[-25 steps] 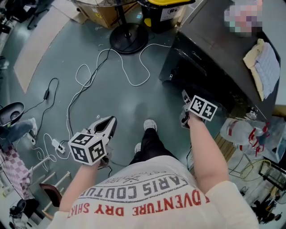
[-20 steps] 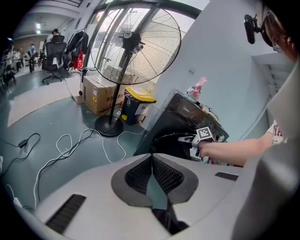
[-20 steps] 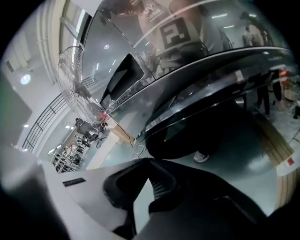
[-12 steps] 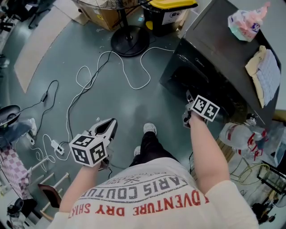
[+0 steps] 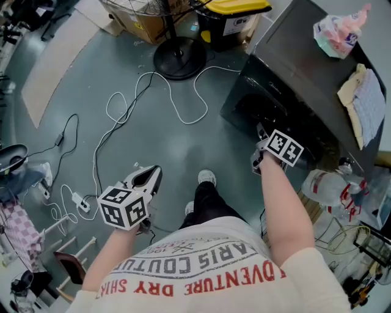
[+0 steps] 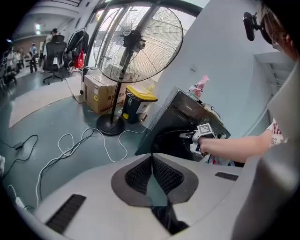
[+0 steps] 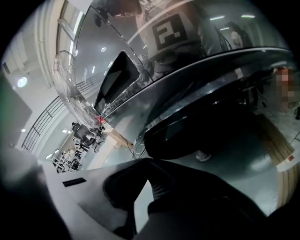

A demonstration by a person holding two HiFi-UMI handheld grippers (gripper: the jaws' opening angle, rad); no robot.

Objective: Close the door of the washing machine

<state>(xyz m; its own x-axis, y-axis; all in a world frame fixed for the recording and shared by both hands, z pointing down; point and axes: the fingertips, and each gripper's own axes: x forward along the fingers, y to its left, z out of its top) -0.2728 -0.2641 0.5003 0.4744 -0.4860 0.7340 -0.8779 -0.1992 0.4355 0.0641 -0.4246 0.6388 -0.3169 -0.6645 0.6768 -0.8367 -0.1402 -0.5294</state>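
The black washing machine (image 5: 305, 67) stands at the right of the head view, its dark front door (image 5: 269, 113) facing the floor side. My right gripper (image 5: 261, 131) is shut with nothing in it, its tips right at the door. In the right gripper view the glossy round door (image 7: 187, 136) fills the frame just ahead of the shut right gripper (image 7: 149, 165). My left gripper (image 5: 151, 175) hangs over the floor at the left, far from the machine, shut and empty. The left gripper (image 6: 151, 157) looks toward the washing machine (image 6: 187, 117). Whether the door is latched cannot be told.
A standing fan's base (image 5: 179, 58) and loose white cables (image 5: 140, 98) lie on the grey floor. A yellow-lidded bin (image 5: 235, 15) and a cardboard box (image 5: 140, 21) stand behind. Cloths (image 5: 360, 92) and a pink bag (image 5: 336, 27) rest on the machine; plastic bottles (image 5: 324, 183) beside it.
The right gripper has edged slightly toward the machine's front. The left gripper has kept its place.
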